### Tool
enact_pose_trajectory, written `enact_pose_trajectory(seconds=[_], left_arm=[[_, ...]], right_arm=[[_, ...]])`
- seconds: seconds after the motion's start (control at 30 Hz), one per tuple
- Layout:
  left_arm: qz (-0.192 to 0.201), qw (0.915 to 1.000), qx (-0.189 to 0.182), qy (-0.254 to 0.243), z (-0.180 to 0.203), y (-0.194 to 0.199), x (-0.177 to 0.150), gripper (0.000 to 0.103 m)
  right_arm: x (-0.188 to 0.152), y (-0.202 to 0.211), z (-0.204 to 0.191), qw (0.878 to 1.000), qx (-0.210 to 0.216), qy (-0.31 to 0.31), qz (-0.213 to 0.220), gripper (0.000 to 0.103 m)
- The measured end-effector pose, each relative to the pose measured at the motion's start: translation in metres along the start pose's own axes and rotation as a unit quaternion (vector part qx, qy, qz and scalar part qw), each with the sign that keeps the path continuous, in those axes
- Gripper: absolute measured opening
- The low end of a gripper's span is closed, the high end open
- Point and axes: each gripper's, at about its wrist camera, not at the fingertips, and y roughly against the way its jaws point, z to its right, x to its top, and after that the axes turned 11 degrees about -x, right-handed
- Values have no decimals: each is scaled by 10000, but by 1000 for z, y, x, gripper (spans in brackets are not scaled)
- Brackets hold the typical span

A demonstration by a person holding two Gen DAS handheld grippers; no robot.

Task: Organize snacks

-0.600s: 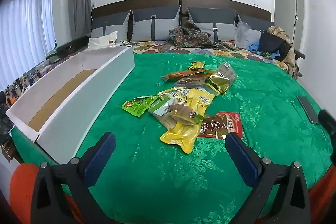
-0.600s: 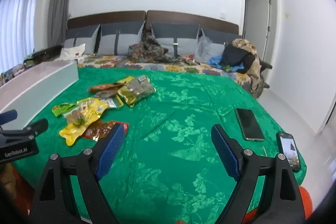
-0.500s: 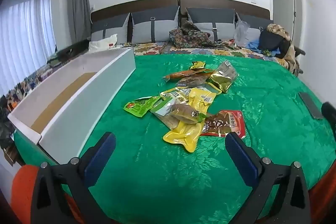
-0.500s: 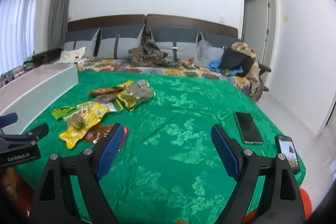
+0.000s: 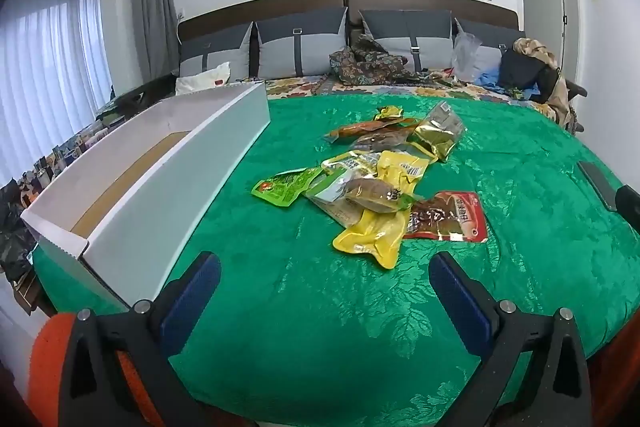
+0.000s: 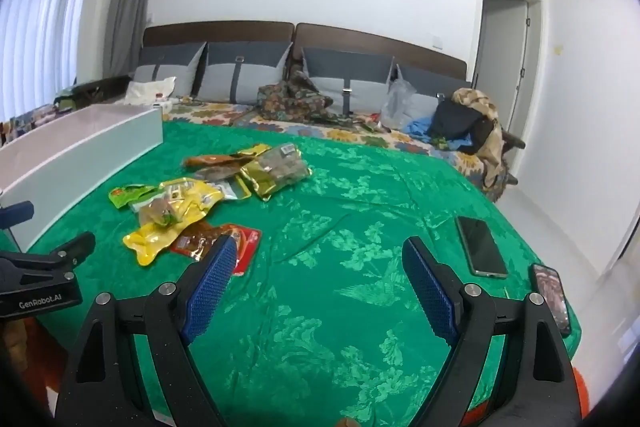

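Several snack packets lie in a loose pile on the green bedspread (image 5: 320, 307): a yellow packet (image 5: 380, 227), a red packet (image 5: 448, 217), a green packet (image 5: 282, 185) and a gold packet (image 5: 438, 133). A long white box (image 5: 160, 187) with a brown floor stands left of the pile. My left gripper (image 5: 324, 269) is open above the near edge of the bed, short of the pile, nothing between its fingers. My right gripper (image 6: 316, 255) is open too, right of the pile, its left finger (image 6: 208, 283) in front of the red packet (image 6: 224, 239). The left gripper (image 6: 44, 267) shows at the right wrist view's left edge.
Two phones (image 6: 480, 247) (image 6: 552, 295) lie near the bed's right edge. Pillows (image 5: 296, 47), a patterned cloth (image 5: 368, 65) and a heap of clothes (image 5: 532, 71) sit at the headboard. A doorway (image 6: 504, 75) opens at the right.
Both views have shifted a little, the snack pile sitting slightly lower and nearer in the right wrist view. The jaws stay open and nothing has been touched.
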Motion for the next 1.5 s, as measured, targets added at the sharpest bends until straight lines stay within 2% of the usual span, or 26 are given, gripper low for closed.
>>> enact_pose_trajectory(seconds=[0.73,1.5], left_arm=[[-159,9997,176,-2,-3,-11,-3,103],[-202,9996,188,-108,1,-16,-5,103]], right_arm=[[-9,-12,4,9998,-41,22,-203,87],[-12,-18,3,9997,-2,5,-248,87]])
